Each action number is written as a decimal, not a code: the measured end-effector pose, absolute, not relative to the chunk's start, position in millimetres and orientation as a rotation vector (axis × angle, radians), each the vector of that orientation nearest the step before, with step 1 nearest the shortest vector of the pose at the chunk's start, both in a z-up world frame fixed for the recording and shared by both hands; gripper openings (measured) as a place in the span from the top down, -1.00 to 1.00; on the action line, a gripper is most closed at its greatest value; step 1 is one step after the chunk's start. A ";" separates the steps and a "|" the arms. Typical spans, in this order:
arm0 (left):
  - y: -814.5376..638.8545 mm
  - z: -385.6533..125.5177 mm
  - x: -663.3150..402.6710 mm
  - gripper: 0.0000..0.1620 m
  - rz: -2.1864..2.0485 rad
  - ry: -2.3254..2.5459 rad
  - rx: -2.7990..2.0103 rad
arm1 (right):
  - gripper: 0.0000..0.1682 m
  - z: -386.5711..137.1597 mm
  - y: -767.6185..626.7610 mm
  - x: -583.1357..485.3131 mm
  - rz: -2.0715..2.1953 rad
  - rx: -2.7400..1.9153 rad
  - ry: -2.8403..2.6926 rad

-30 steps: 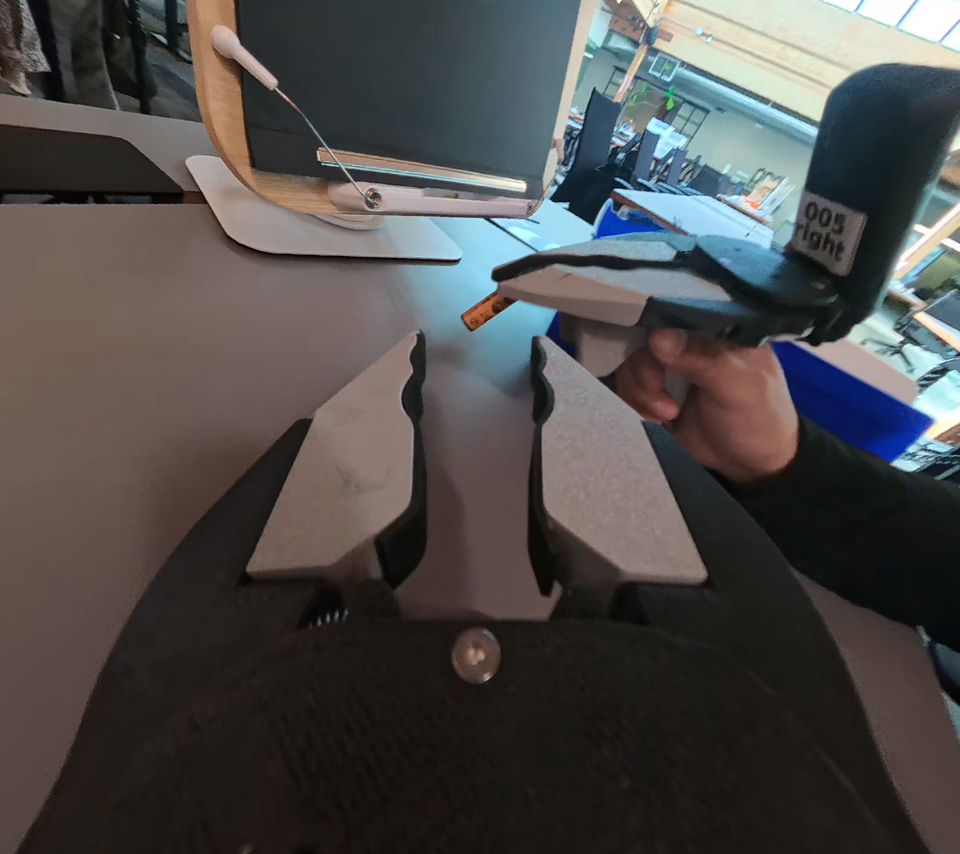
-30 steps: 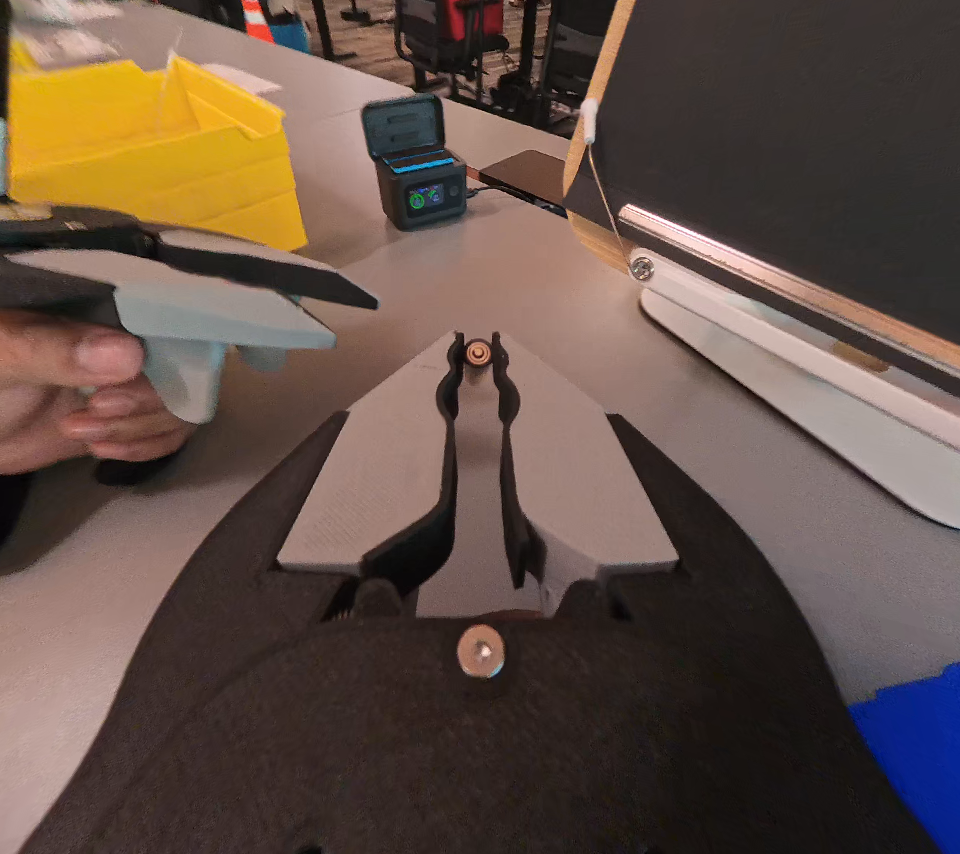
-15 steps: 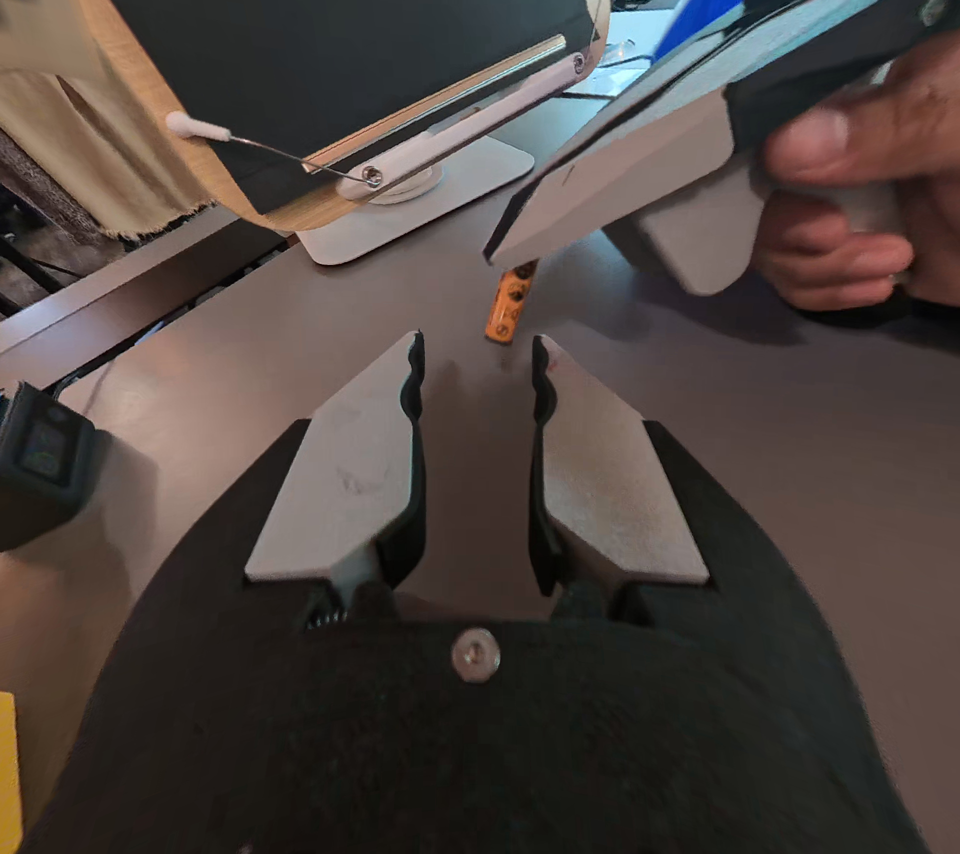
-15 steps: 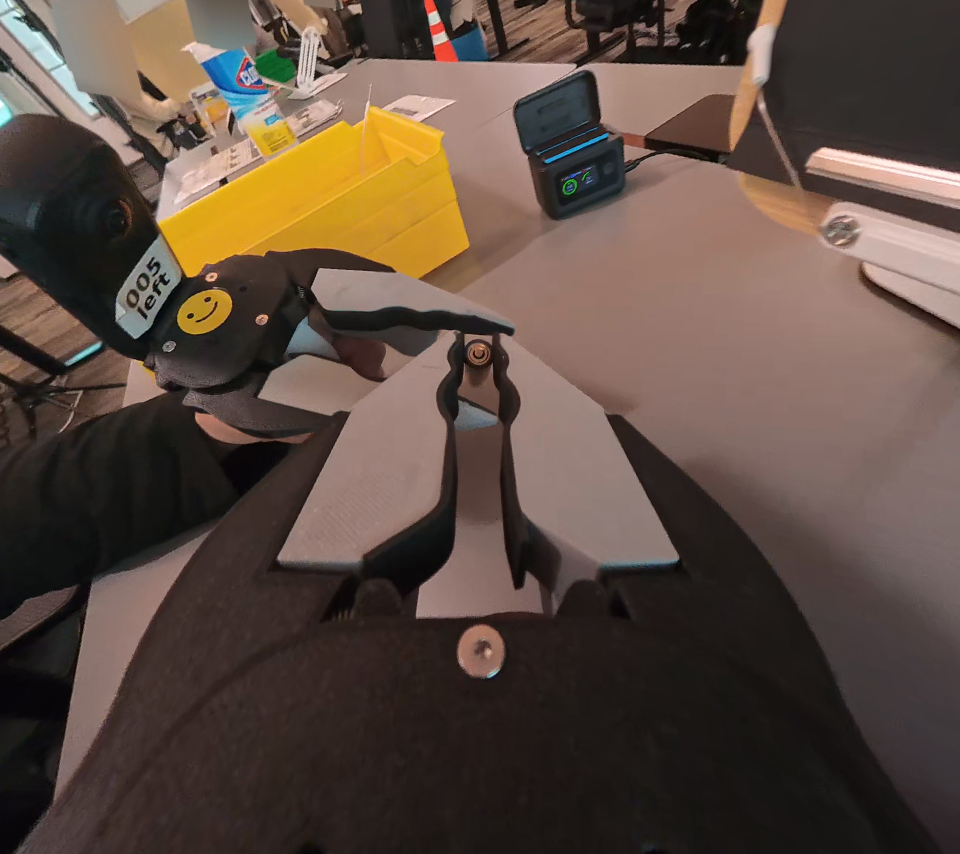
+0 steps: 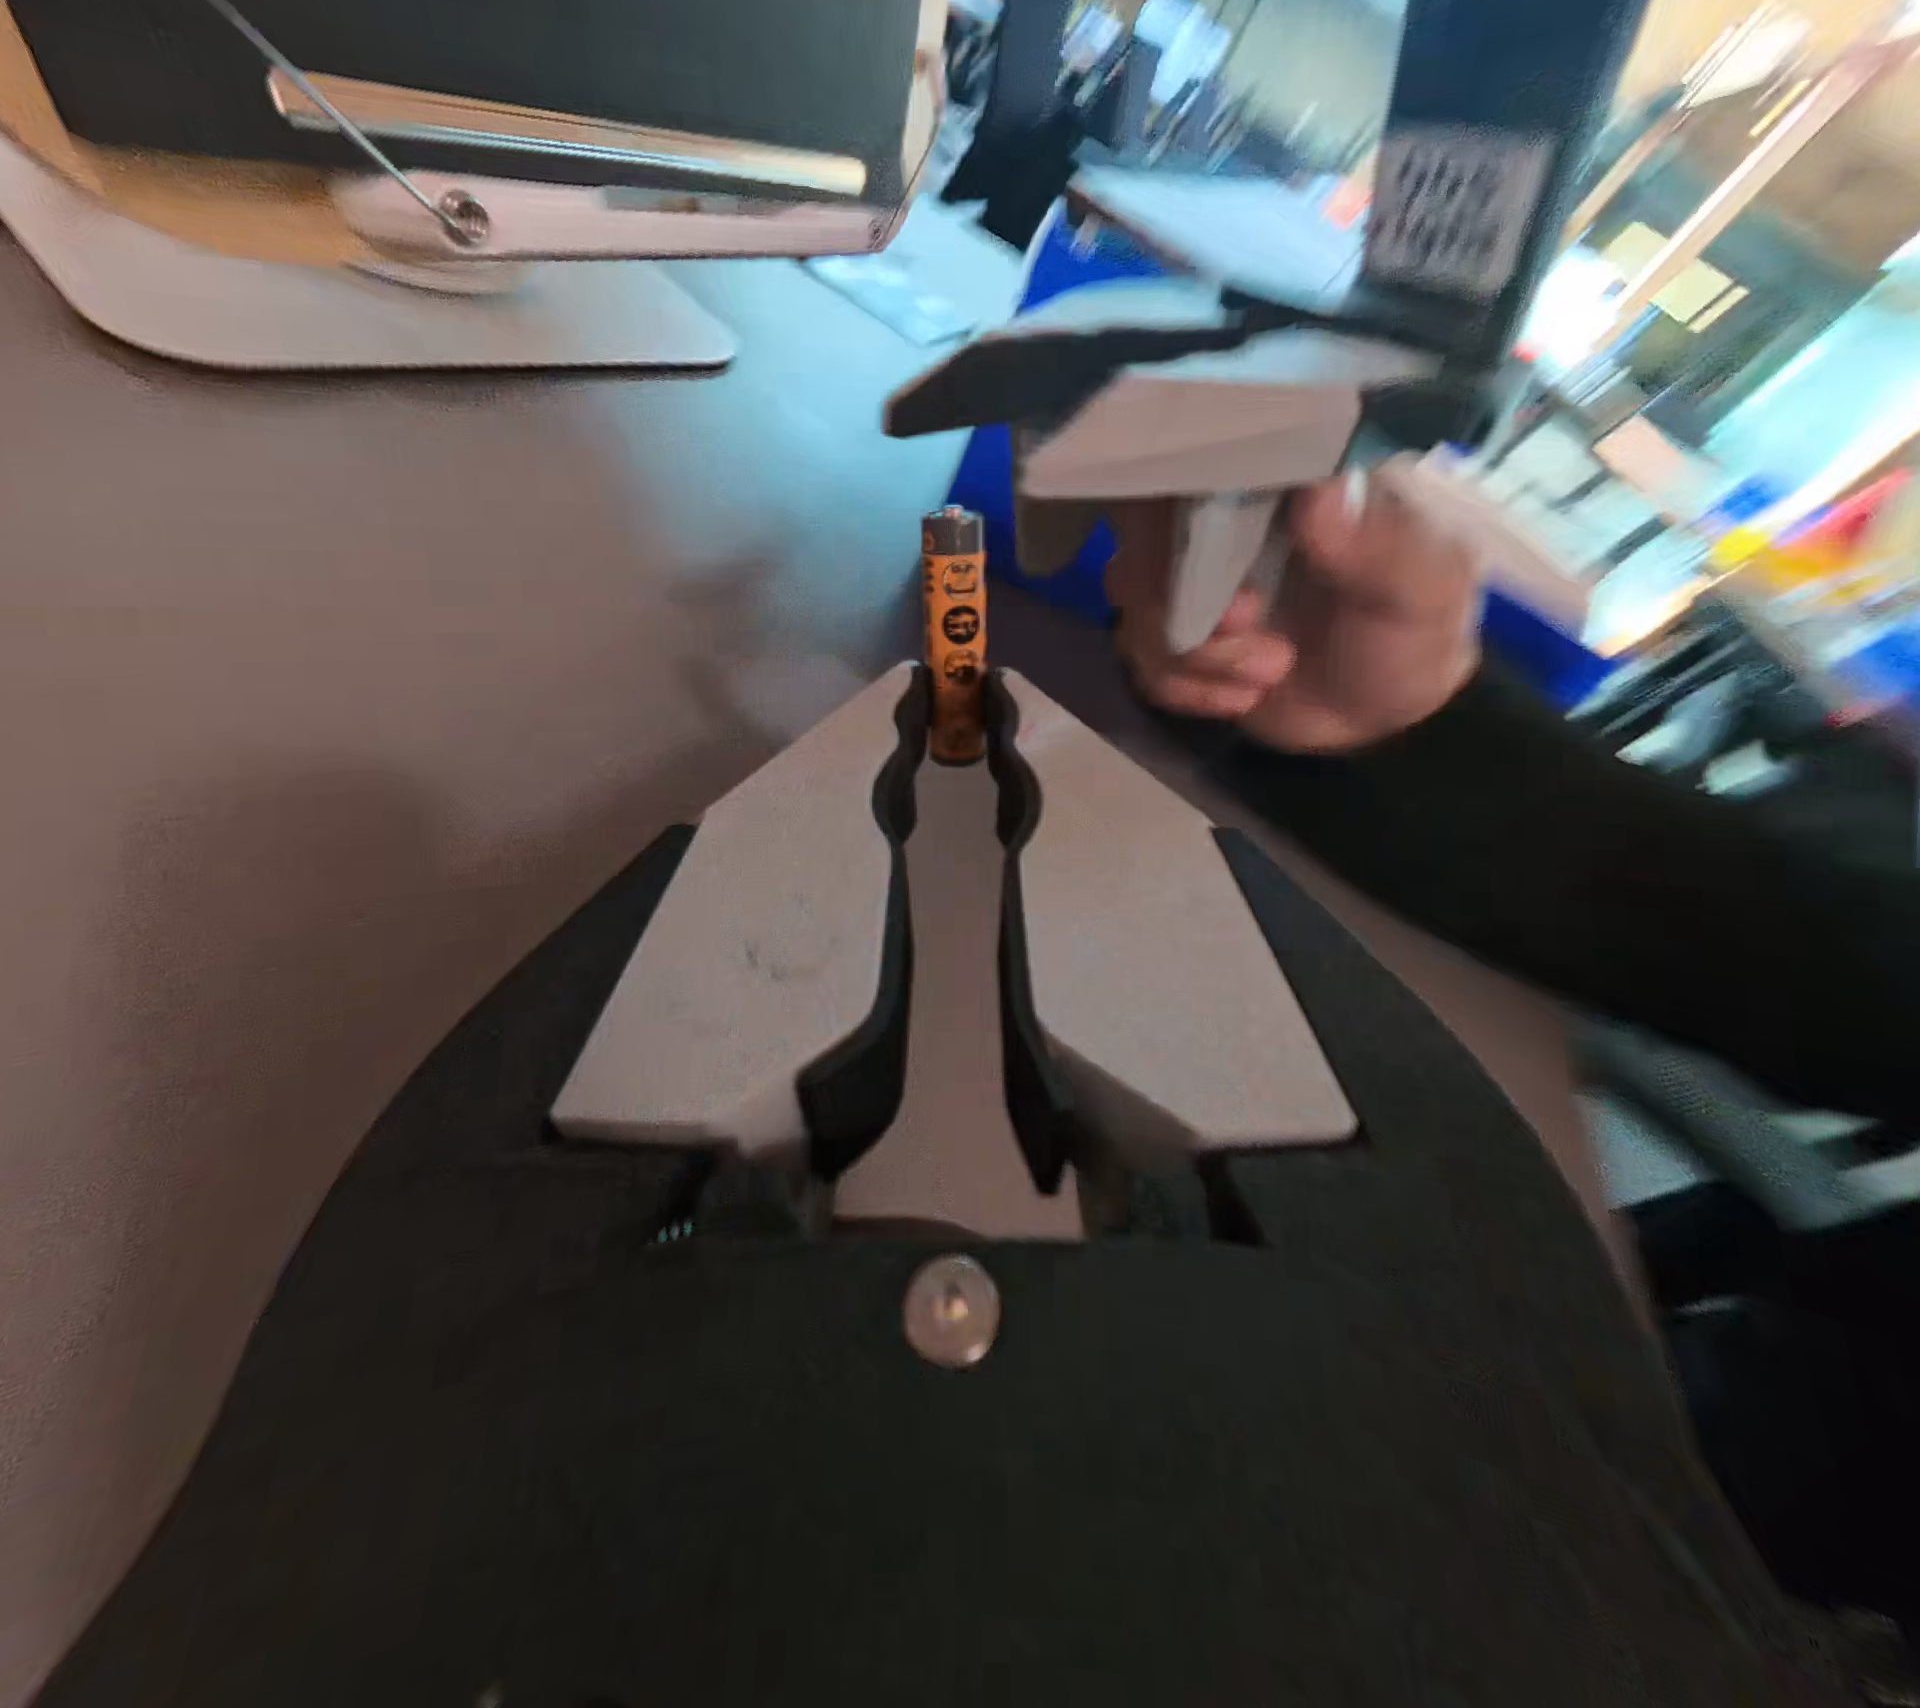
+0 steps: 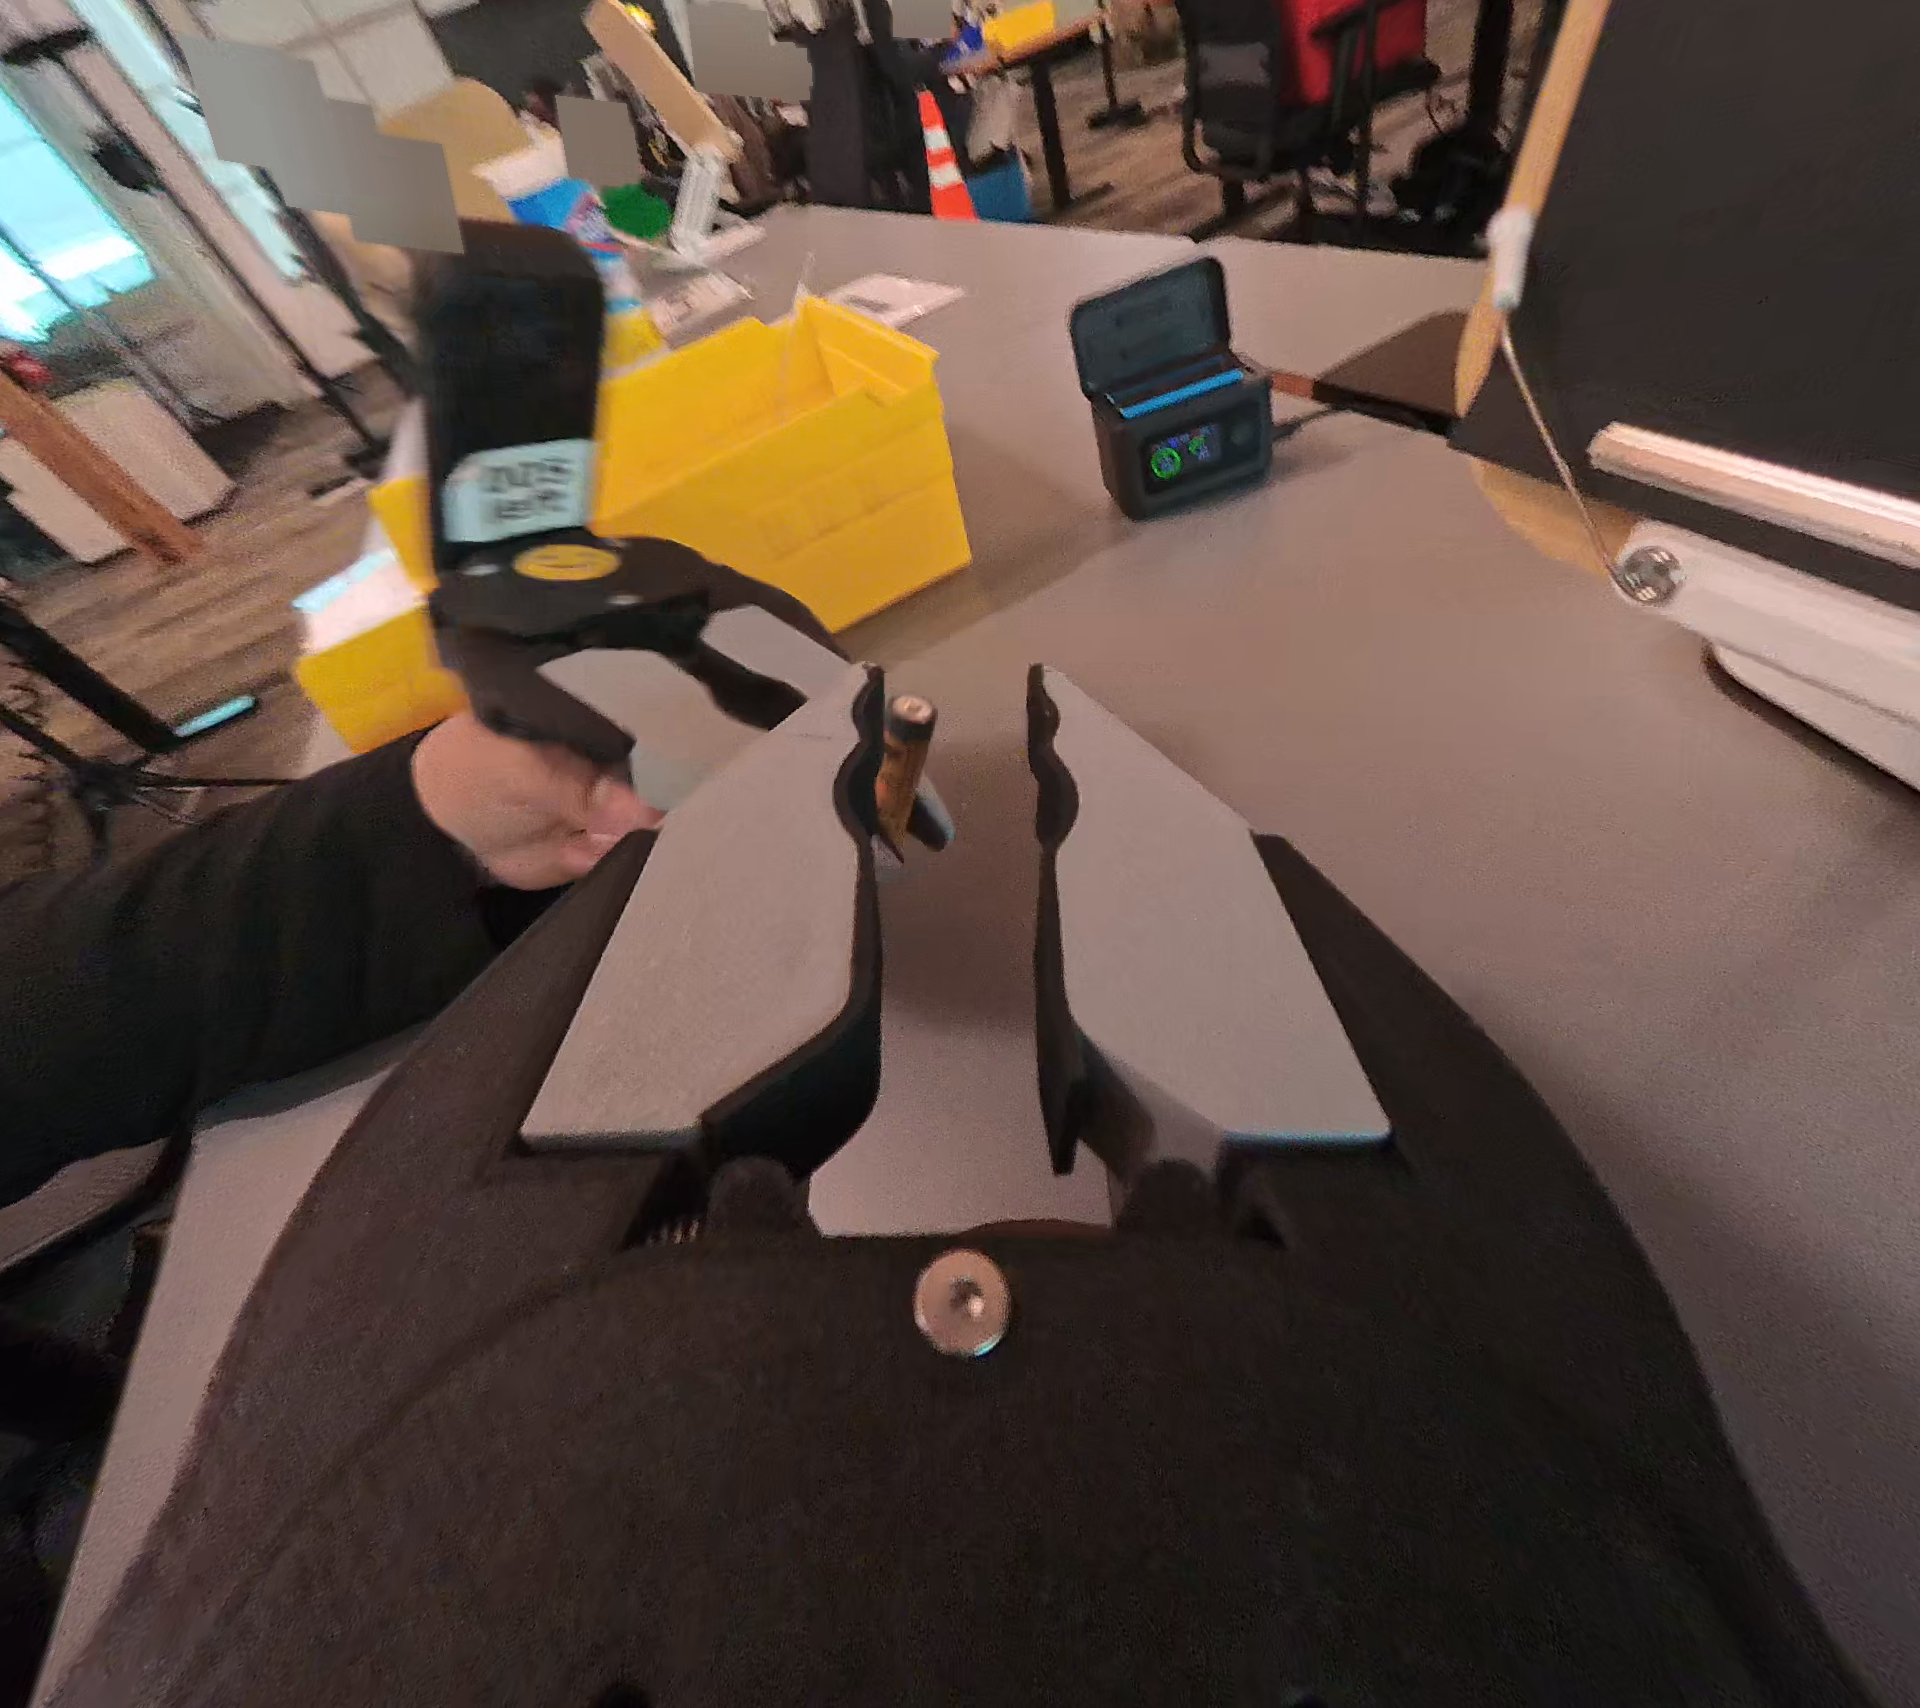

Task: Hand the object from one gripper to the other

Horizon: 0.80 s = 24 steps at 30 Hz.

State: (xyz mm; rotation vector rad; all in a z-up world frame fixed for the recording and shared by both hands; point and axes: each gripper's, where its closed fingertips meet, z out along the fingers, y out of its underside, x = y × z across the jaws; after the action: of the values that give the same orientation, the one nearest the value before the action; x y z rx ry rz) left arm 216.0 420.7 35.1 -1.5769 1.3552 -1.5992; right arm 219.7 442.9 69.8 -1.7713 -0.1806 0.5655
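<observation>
Orange, the battery [image 5: 954,632] stands upright pinched at the tips of my left gripper [image 5: 953,702], while my right gripper [image 6: 951,728] gapes empty beside it, so the handover looks done, only parting left.

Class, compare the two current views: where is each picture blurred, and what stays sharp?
Left wrist view: the battery in the left gripper is sharp; the right gripper and background smear. Right wrist view: milder blur, mostly at the room's edges; the charging case reads clearly.
</observation>
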 end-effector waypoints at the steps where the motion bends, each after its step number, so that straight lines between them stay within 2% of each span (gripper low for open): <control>1: 421.8 42.6 213.7 0.90 -1.741 1.281 -1.608 | 0.68 75.4 440.1 216.6 0.598 -1.739 -0.204; 4: 424.3 55.7 206.8 0.90 -2.018 1.147 -1.656 | 0.65 81.5 433.5 207.3 0.634 -1.709 -0.294; 12: 378.3 68.1 188.9 0.90 -2.405 1.350 -1.576 | 0.60 87.4 422.1 195.2 0.530 -1.669 -0.484; 15: 385.8 60.6 190.5 0.90 -2.363 1.338 -1.616 | 0.59 85.3 417.4 199.1 0.340 -1.691 -0.588; 19: 397.6 40.6 199.9 0.91 -2.358 1.243 -1.763 | 0.56 54.9 425.4 212.6 -0.011 -1.826 -0.705; 20: 398.1 39.0 200.7 0.91 -2.352 1.240 -1.783 | 0.60 50.4 426.9 211.2 -0.057 -1.829 -0.730; 24: 395.1 44.3 199.2 0.90 -2.356 1.250 -1.747 | 0.55 49.0 432.7 215.9 -0.077 -1.849 -0.676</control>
State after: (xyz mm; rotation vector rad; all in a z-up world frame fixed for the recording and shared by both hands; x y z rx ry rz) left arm 199.2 395.1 44.3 -1.7471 1.2500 -2.3560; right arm 215.9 432.7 49.0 -1.8491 -0.6755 -0.0772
